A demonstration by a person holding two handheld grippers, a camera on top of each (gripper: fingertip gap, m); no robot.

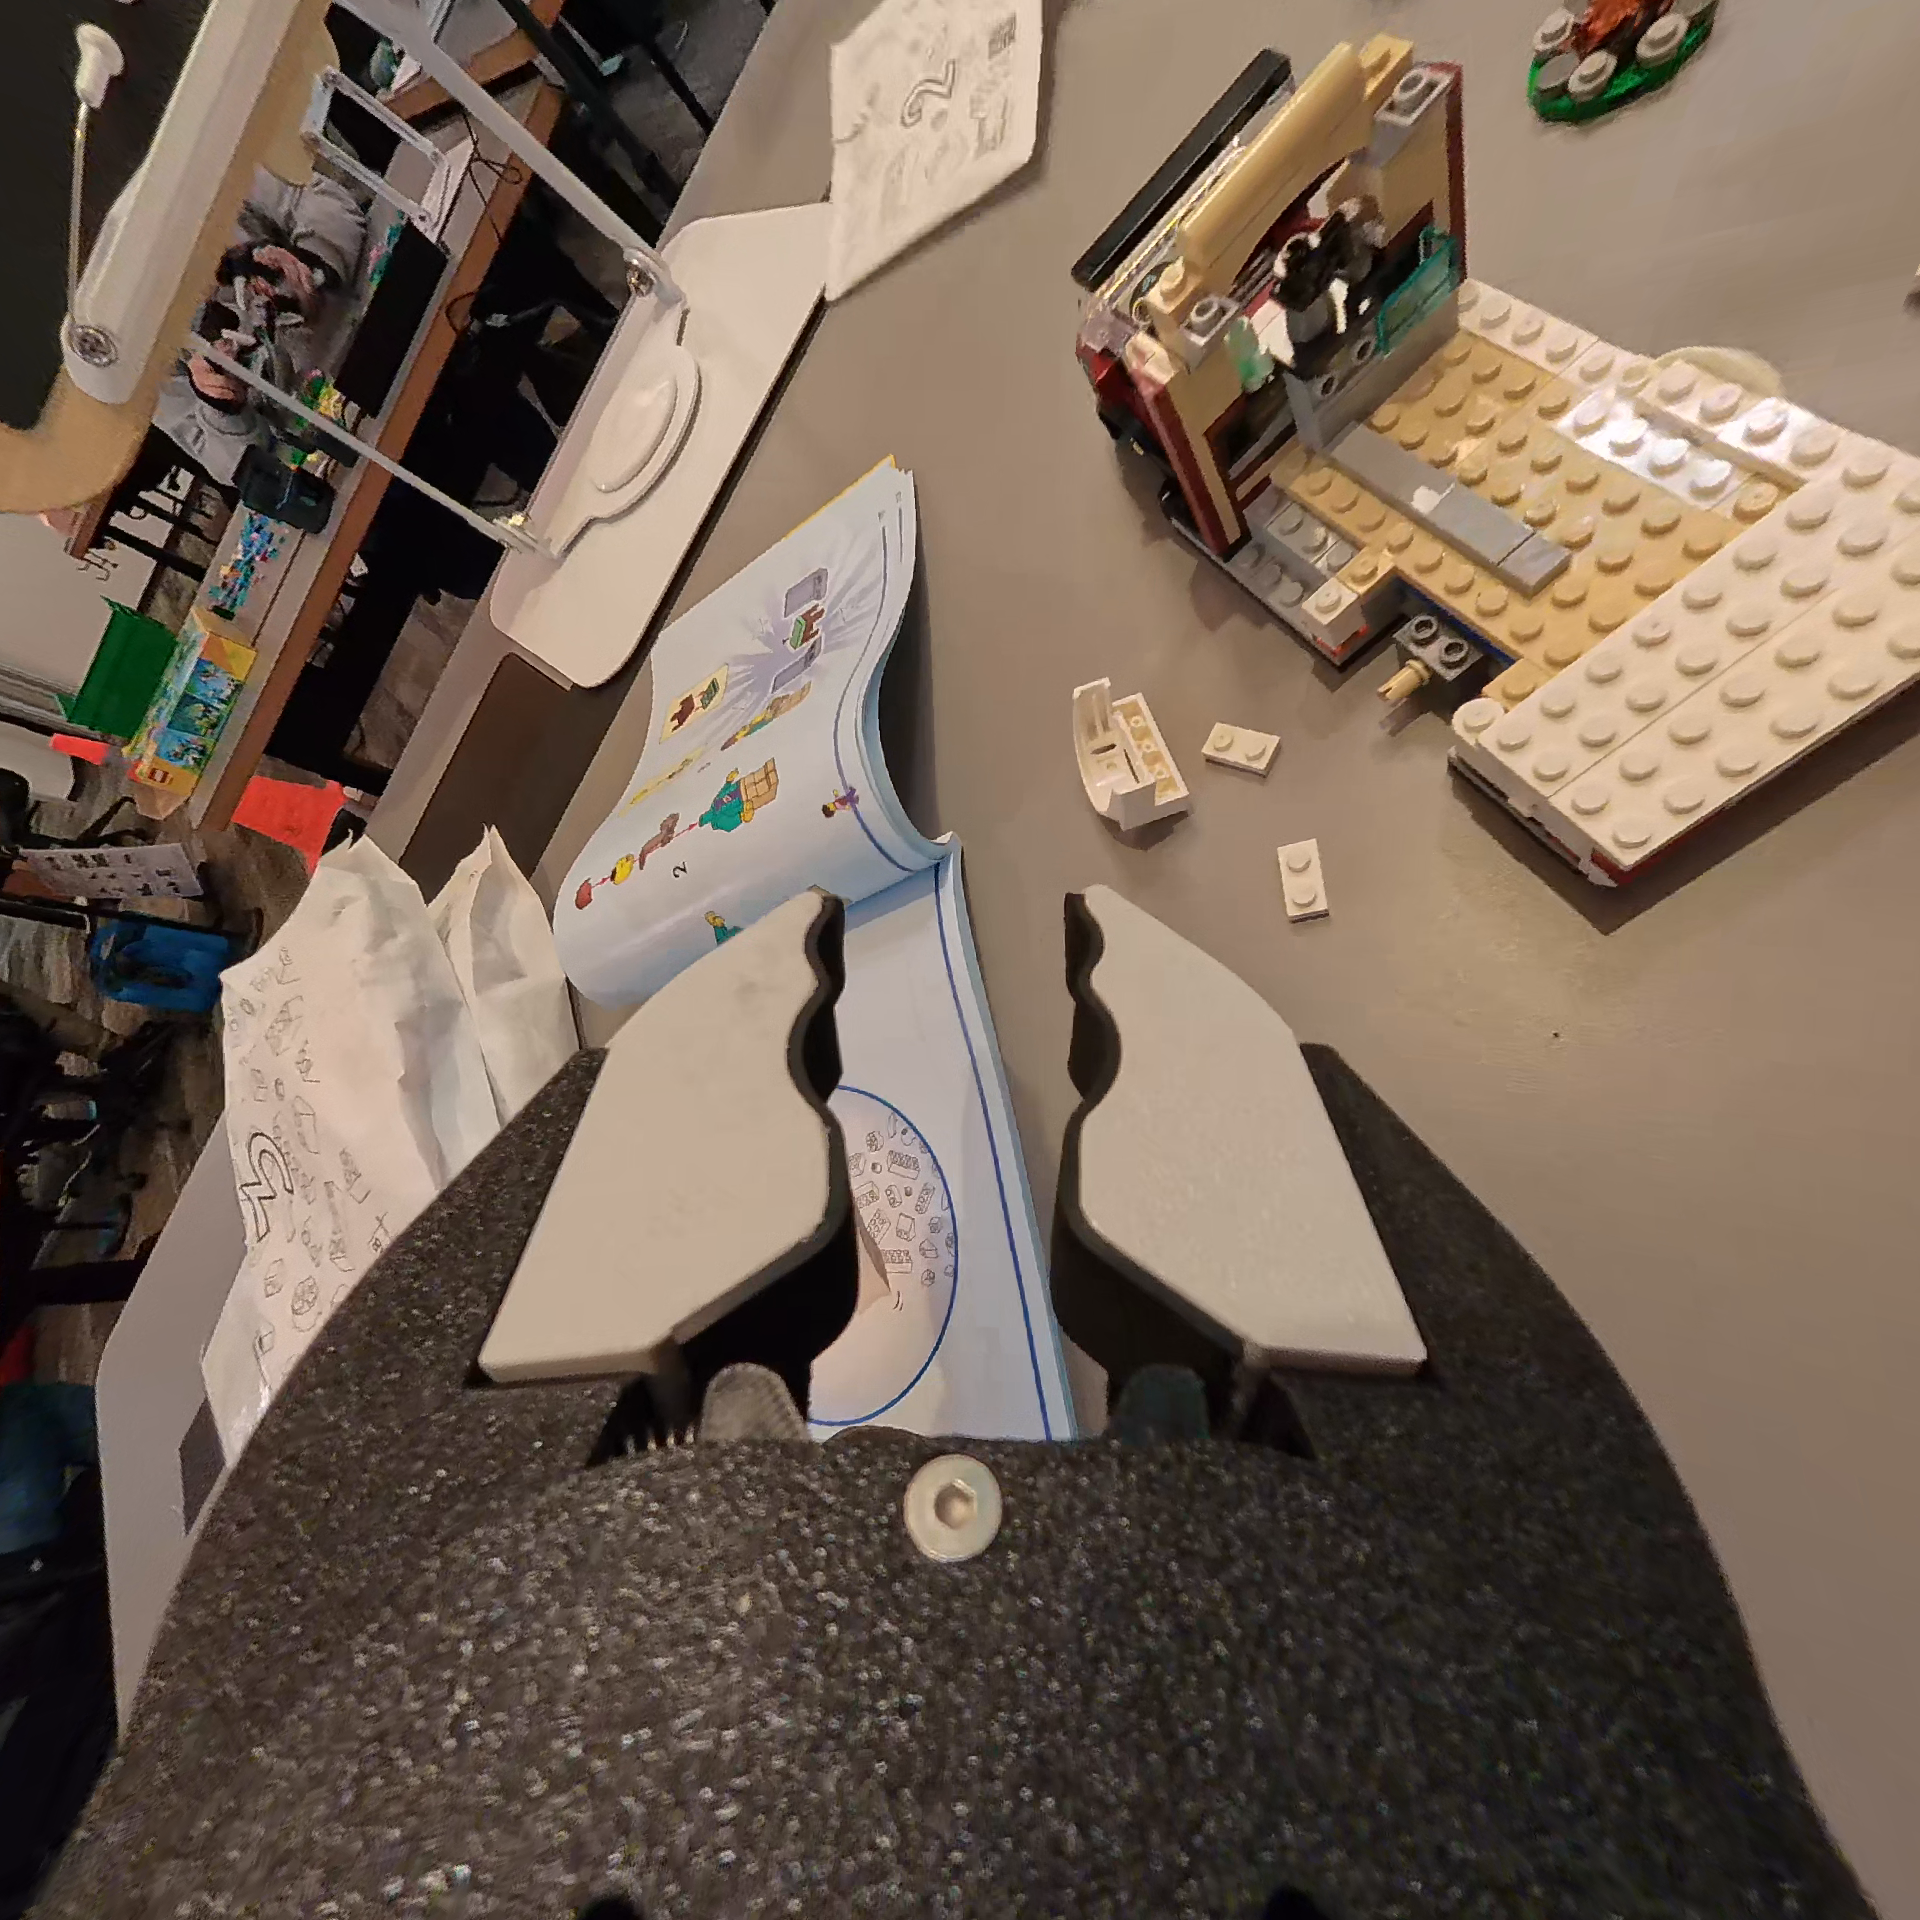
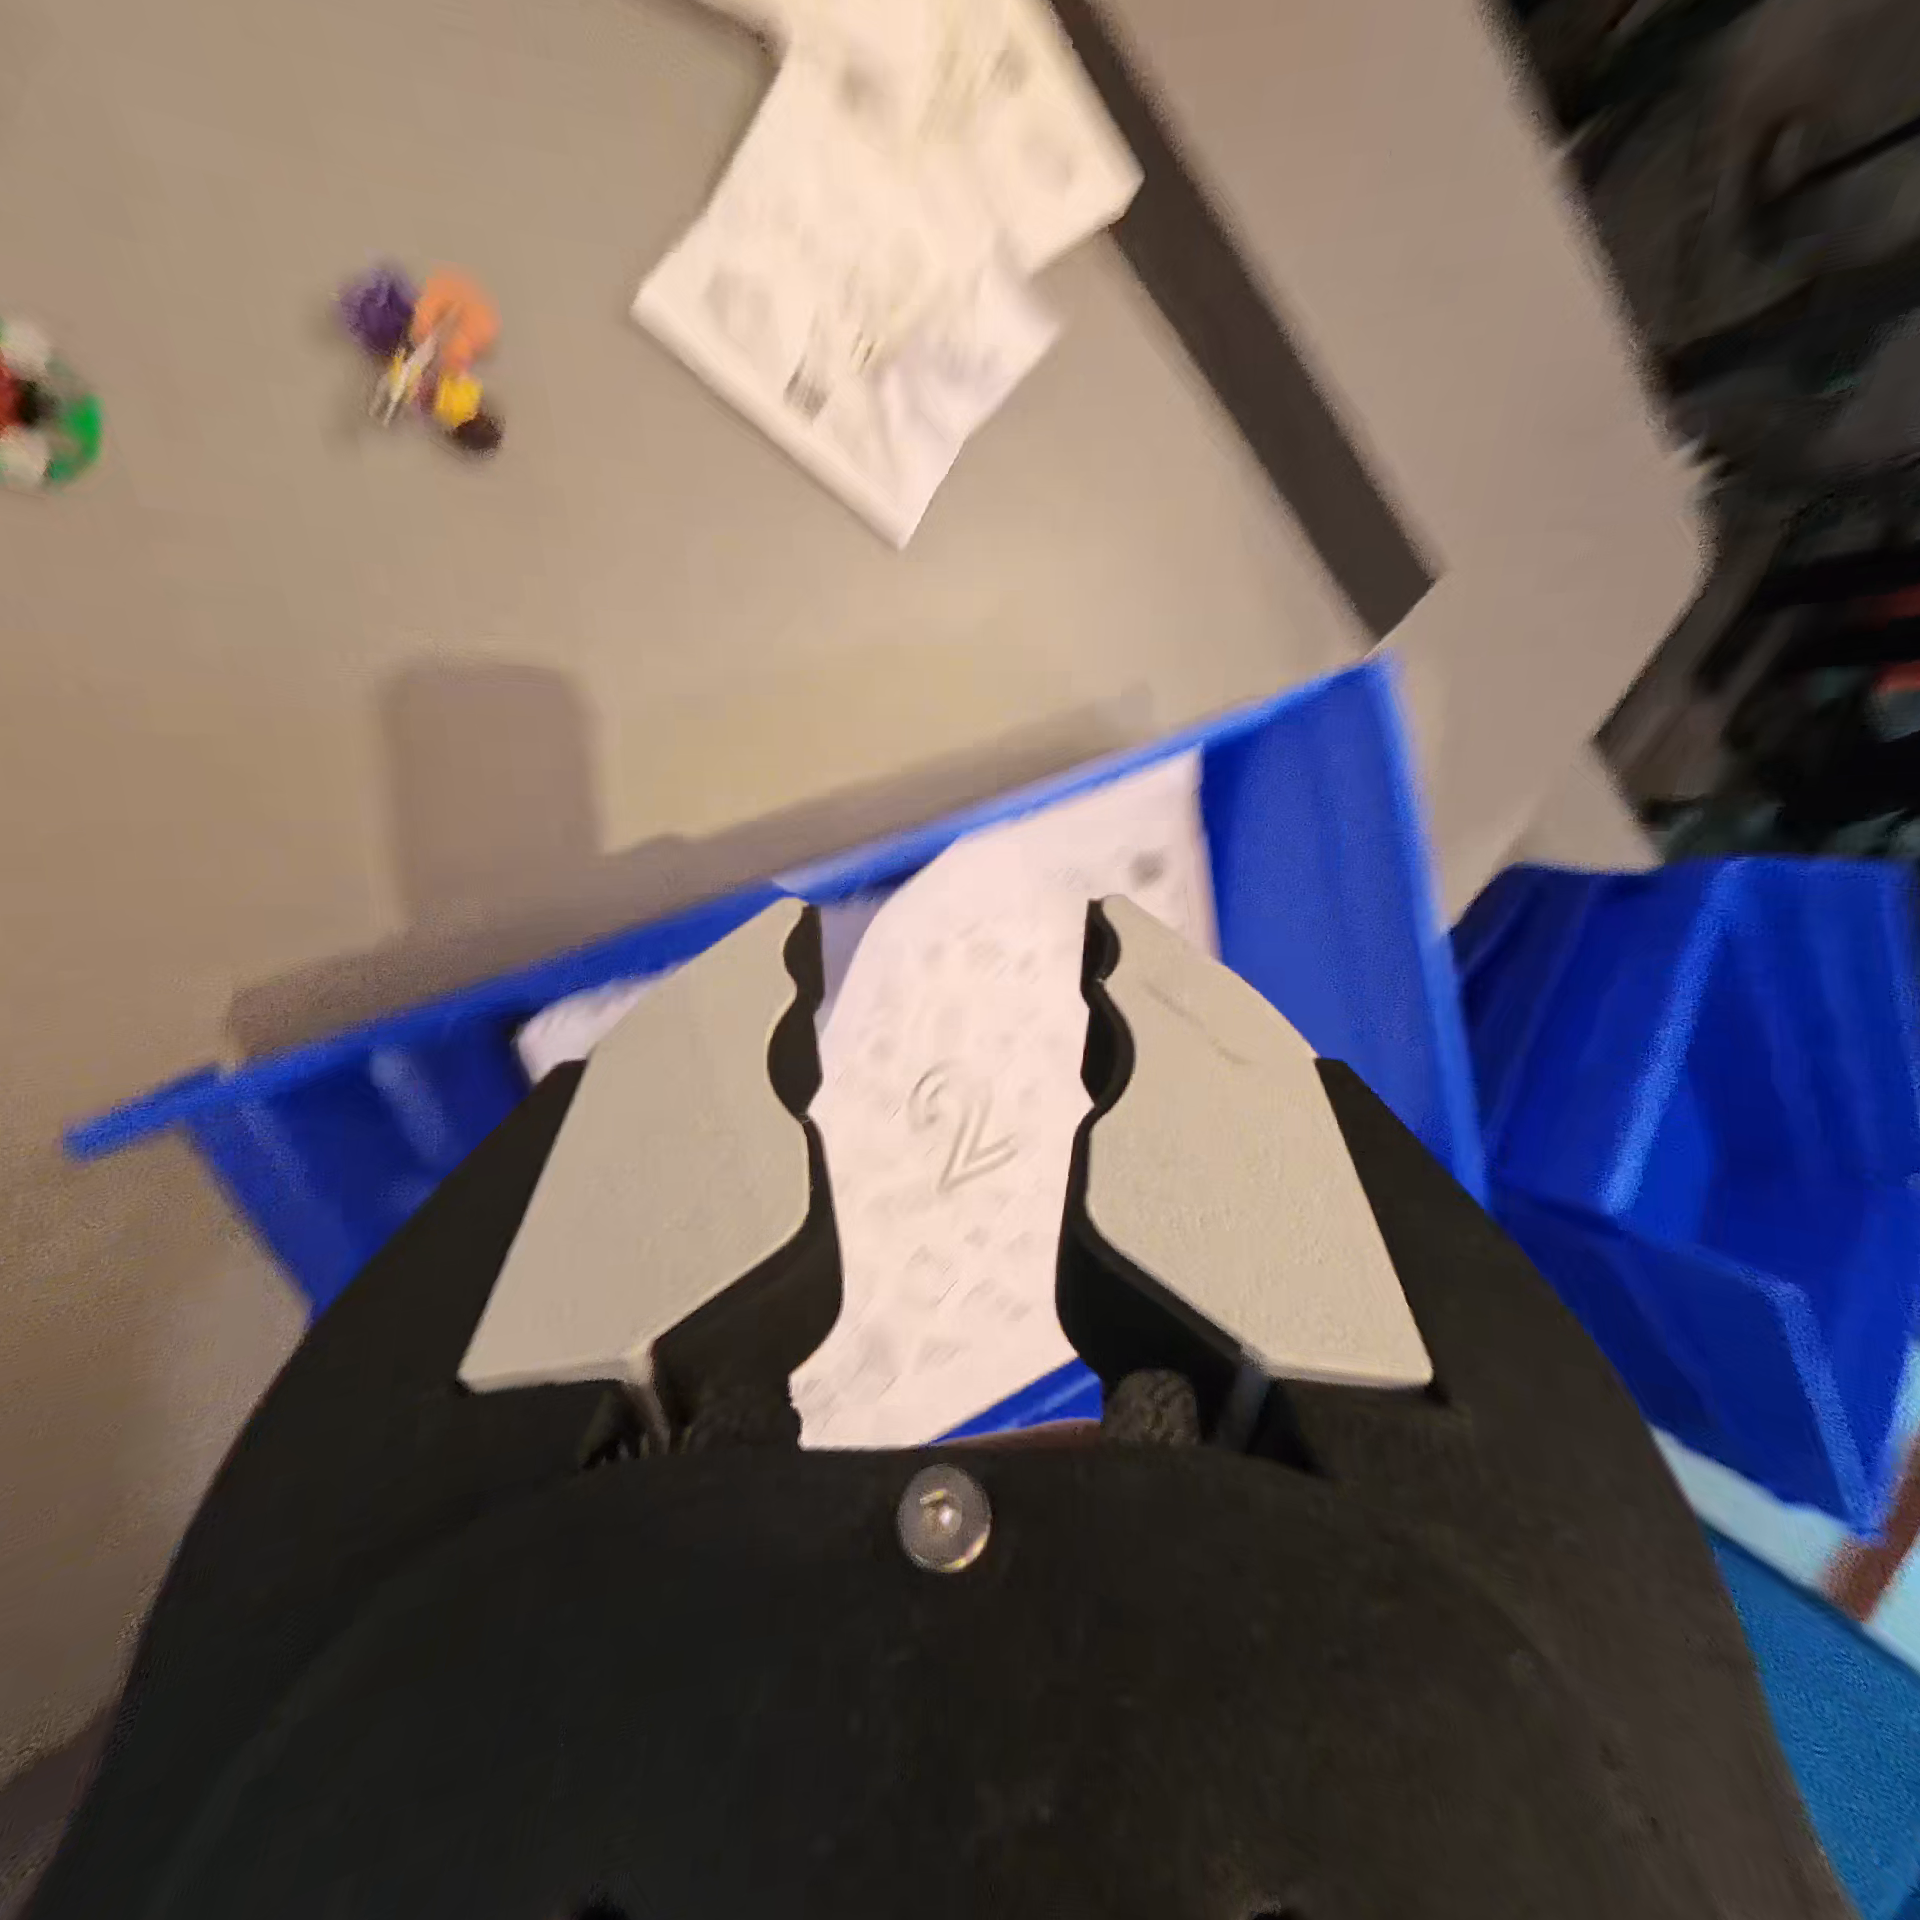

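— Grey desk (image 1: 1351, 1143) is seen throughout; what lies by the left gripper (image 1: 951, 914)?
— Its jaws are spread, nothing pinched; an open instruction booklet (image 1: 769, 748) is spread beneath, loose bricks (image 1: 1242, 746) nearby.
— And the right gripper (image 2: 951, 925)?
— Jaws parted above a white printed bag (image 2: 966, 1143), lying inside a blue bin (image 2: 1320, 883), apparently unpinched.

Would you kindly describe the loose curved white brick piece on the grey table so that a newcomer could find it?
Start at the large tan-and-white brick model on the grey table. Just left of its white studded plates lies the curved white piece. Unlike the two small flat two-stud plates beside it, it is bulkier, arched and hollow.
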